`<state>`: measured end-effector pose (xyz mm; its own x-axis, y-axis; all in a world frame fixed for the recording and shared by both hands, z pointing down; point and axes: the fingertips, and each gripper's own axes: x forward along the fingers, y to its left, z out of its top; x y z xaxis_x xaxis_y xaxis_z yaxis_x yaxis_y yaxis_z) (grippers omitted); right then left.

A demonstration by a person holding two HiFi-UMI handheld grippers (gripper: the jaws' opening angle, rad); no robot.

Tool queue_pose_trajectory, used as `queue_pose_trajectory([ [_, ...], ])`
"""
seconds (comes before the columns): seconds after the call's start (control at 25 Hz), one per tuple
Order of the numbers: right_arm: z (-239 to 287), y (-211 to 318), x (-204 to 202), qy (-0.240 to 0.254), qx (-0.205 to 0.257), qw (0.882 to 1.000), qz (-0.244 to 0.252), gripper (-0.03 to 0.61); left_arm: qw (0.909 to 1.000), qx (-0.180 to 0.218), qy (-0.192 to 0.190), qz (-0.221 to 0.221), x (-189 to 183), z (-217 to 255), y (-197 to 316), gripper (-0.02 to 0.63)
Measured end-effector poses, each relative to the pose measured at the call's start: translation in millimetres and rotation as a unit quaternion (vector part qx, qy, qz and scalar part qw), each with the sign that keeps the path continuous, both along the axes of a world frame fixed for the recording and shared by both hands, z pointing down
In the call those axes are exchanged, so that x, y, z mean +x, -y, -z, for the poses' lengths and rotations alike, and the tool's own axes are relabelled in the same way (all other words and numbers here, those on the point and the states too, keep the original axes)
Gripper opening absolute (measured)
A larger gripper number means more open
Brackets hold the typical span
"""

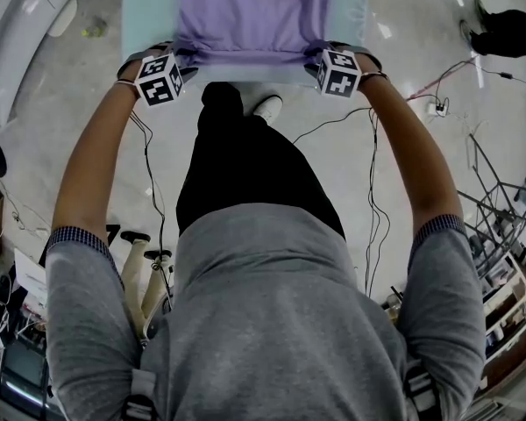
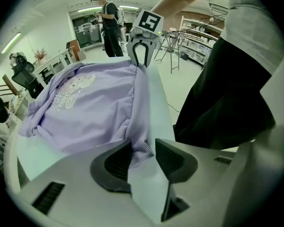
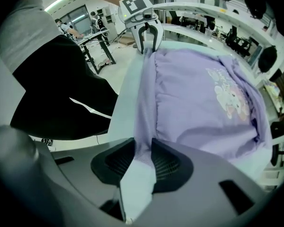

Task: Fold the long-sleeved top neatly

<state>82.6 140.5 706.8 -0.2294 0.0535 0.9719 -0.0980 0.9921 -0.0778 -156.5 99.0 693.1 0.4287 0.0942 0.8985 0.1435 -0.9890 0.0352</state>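
Observation:
A lilac long-sleeved top (image 1: 254, 16) with a pale print lies spread on a light teal table (image 1: 145, 7). Both grippers sit at its near ribbed hem, one at each corner. In the left gripper view the hem corner (image 2: 141, 148) lies between the jaws of my left gripper (image 2: 143, 159); it rests against the left pad, with a gap to the right pad. My right gripper (image 3: 142, 162) is shut on the hem (image 3: 144, 126), with both pads against the ribbing. Each gripper also shows in the other's view: the right gripper (image 2: 141, 56) and the left gripper (image 3: 148, 39), at the far ends of the hem.
The table edge (image 2: 161, 112) runs just beyond the hem, against my dark trousers (image 1: 245, 156). Cables (image 1: 368, 147) trail on the floor. Metal racks (image 2: 189, 41) and a standing person (image 2: 106, 25) are in the background. Desks and chairs (image 3: 236, 37) stand beyond the table.

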Motion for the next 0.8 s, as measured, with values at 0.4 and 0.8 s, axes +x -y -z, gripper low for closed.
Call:
queue_pose_trajectory([
  [0.4,-0.2,6.8,7.0,0.001,0.030,1.000,0.004,0.049,0.9994,0.033,-0.005,-0.006,-6.7,-1.7,21.8,0.064],
  [0.8,47.2,31.4,25.4,0.038,0.027,0.995,-0.085,0.037,0.9983,0.005,-0.049,0.030,-12.7,47.6,32.0,0.048],
])
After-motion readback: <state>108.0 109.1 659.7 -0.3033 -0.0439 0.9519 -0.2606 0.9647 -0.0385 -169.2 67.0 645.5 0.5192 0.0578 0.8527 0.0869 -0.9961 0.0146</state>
